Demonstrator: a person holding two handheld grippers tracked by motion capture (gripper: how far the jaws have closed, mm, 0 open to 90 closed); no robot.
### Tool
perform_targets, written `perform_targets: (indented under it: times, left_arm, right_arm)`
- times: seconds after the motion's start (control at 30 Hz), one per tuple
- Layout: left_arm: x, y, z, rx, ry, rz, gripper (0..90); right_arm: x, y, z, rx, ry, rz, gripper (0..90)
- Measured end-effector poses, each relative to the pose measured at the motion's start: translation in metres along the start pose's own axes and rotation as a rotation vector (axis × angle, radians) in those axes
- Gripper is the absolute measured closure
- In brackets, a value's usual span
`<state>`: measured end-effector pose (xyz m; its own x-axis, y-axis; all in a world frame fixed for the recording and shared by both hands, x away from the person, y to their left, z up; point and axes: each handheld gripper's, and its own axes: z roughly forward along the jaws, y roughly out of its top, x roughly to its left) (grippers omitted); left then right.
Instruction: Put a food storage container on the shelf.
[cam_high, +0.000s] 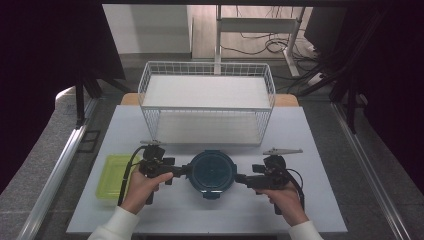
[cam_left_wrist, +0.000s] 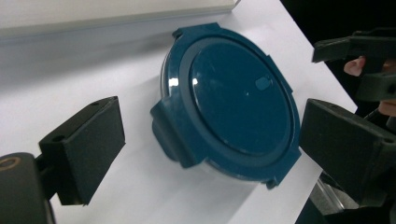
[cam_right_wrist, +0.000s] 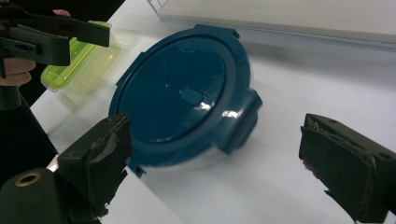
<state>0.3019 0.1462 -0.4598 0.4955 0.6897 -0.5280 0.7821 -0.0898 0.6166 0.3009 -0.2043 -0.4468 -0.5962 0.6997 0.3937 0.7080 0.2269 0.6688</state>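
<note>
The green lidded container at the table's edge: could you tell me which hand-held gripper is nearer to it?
Left. The left hand-held gripper sits between the green lidded container and the round blue-lidded container, close beside the green one. The right hand-held gripper is across the blue-lidded container, farther off.

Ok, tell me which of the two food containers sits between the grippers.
The round dark-blue container, flanked by both open grippers. The green rectangular container lies off to the left, beyond the left gripper.

white table (cam_high: 300, 200) | blue round container (cam_high: 213, 172) | green box (cam_high: 114, 176) | wire basket (cam_high: 207, 102)
</note>
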Motion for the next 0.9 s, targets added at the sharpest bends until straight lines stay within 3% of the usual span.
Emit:
perform_targets:
  times: [0.13,0.23,0.4,0.5,0.67,0.9]
  left_arm:
    - [0.003,0.006,0.010,0.021,0.000,-0.001,6.8]
    - [0.009,0.007,0.017,0.040,0.001,-0.006,6.9]
    - [0.010,0.006,0.023,0.042,-0.014,-0.007,7.4]
    - [0.008,0.005,0.031,0.069,-0.024,-0.001,7.4]
    - [0.010,0.003,0.038,0.085,-0.032,-0.017,8.1]
    - [0.021,-0.004,0.049,0.125,-0.073,-0.075,9.4]
  right_arm:
    - [0.000,0.010,0.013,0.023,-0.005,0.005,9.1]
    - [-0.008,0.016,0.023,0.018,0.003,0.045,9.1]
    - [-0.013,0.011,0.037,0.048,0.016,0.071,9.0]
    - [-0.013,0.008,0.046,0.073,0.021,0.073,9.0]
    - [-0.012,0.007,0.054,0.083,0.038,0.091,9.0]
    - [-0.016,0.003,0.063,0.105,0.052,0.120,9.3]
